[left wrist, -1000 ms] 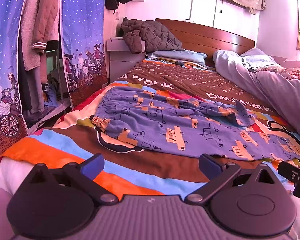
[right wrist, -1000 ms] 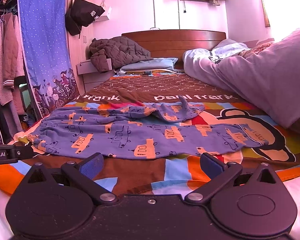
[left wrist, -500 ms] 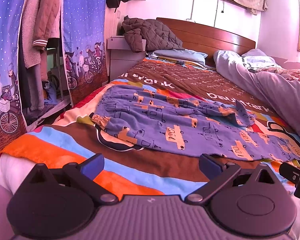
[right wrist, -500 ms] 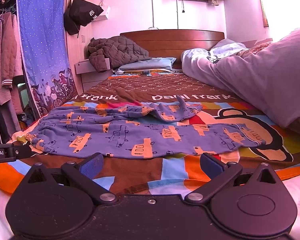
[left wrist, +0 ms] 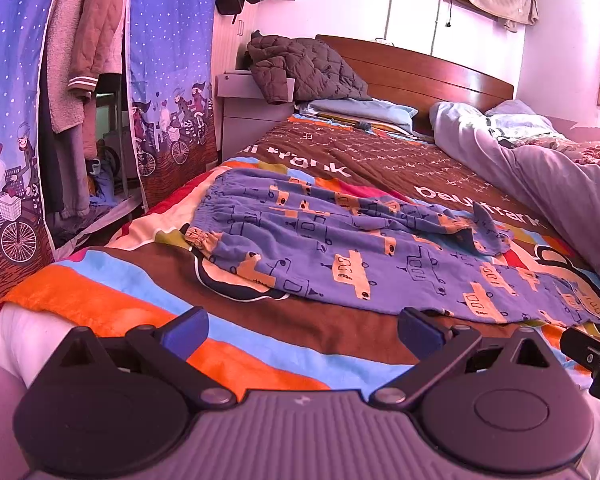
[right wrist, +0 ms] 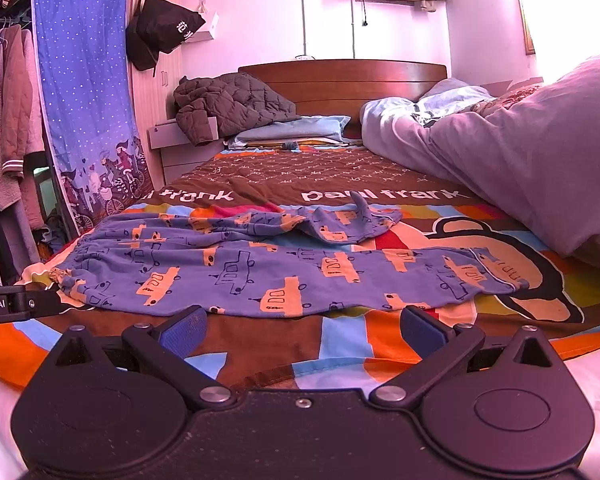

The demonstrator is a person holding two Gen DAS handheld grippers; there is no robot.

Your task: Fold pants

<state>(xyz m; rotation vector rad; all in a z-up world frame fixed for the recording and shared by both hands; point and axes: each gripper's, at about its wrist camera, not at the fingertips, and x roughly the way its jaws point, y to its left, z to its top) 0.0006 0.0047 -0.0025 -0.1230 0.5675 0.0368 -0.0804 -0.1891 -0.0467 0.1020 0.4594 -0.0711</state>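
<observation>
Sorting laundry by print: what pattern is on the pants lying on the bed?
Blue-purple pants with orange and outlined cartoon cars; clearest in the right wrist view.

The pants (left wrist: 380, 248) far leg ends in a crumpled heap, so its cuff cannot be made out. In the left wrist view the near cuff runs behind the right claw's (left wrist: 596, 354) black body, itself cut by the picture's edge. In the right wrist view the left claw (right wrist: 16, 303) shows only a bar, its label clipped to "bot.AI". The bed's (right wrist: 260, 344) foot lies hidden behind both claw bodies.
</observation>
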